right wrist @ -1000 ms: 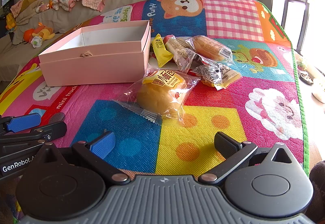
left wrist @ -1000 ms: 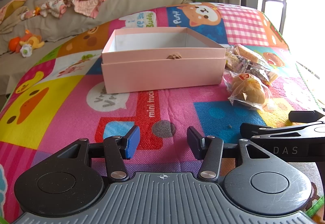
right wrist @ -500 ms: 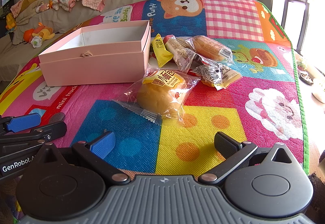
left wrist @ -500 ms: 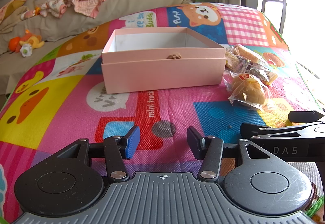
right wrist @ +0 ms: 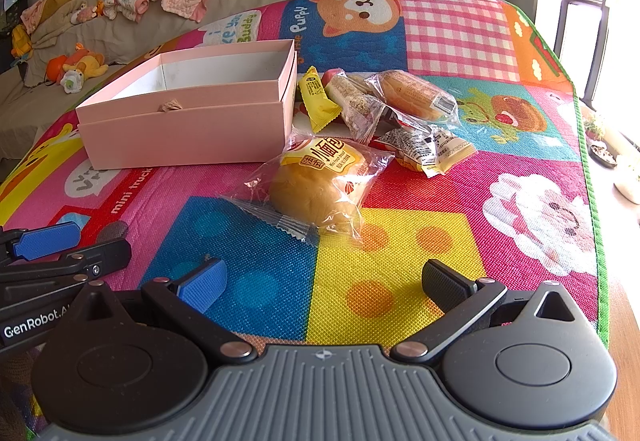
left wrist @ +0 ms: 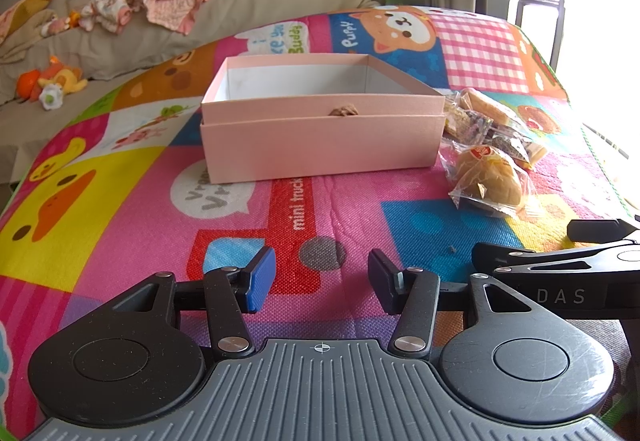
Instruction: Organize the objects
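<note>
Left gripper (left wrist: pixel 322 275), lower centre of the left view: parted moderately, holding nothing, low over play mat (left wrist: pixel 120 209). Pink box (right wrist: pixel 192 113), upper left of the right view: open. Wrapped bun (right wrist: pixel 316 189), frame centre, just beside box. 4 more snack packets (right wrist: pixel 384 109) behind. Right gripper (right wrist: pixel 324 283), bottom: spread wide, empty.

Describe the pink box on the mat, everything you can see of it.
The pink box is a rectangular, open-topped tray that looks like cardboard, pale pink outside and white inside, nested in a slightly wider pink piece of the same colour, perhaps its lid. A small brown knot sits on its near long wall. It lies flat on the colourful mat, and no contents show inside. A yellow snack packet lies by its right end; neither gripper touches it.
</note>
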